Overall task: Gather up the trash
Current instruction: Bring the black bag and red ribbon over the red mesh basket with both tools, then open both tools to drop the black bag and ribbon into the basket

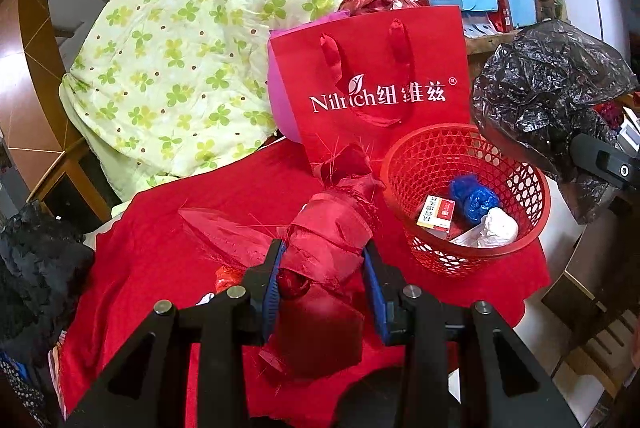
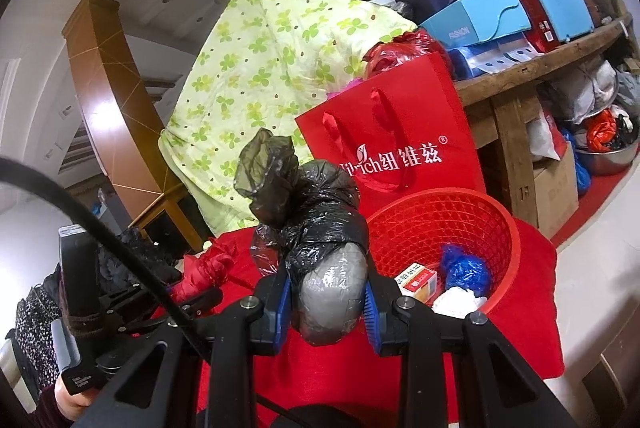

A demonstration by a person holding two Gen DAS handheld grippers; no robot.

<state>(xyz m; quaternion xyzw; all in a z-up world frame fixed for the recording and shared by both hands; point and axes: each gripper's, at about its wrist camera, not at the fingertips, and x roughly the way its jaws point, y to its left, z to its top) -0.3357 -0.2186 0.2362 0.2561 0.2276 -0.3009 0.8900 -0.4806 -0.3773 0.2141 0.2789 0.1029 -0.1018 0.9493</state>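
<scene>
Left wrist view: we hold a crumpled wad of red fabric scraps (image 1: 326, 240) between the blue pads of our left gripper (image 1: 324, 260), fingers narrowed onto it, just short of the red basket (image 1: 532, 188).
Right wrist view: our right gripper (image 2: 328, 292) is clamped on a knotted black plastic bag (image 2: 316, 224) with a grey lump inside, raised beside the basket rim.
Basket contents: a small carton (image 1: 436, 213), a blue wad (image 1: 474, 194) and white tissue (image 1: 500, 224) already lie at the bottom.
Surface: the basket stands on a red cloth (image 1: 160, 268), with a red gift bag (image 1: 372, 76) upright behind it.
Fabric handling: we judge it light, soft and frayed; loose threads may snag, so a grip on the thick rolled middle suits best.
Bag handling: we judge it light, slick and crinkly; squeezing the firm lump below the knot should keep it from sliding.
</scene>
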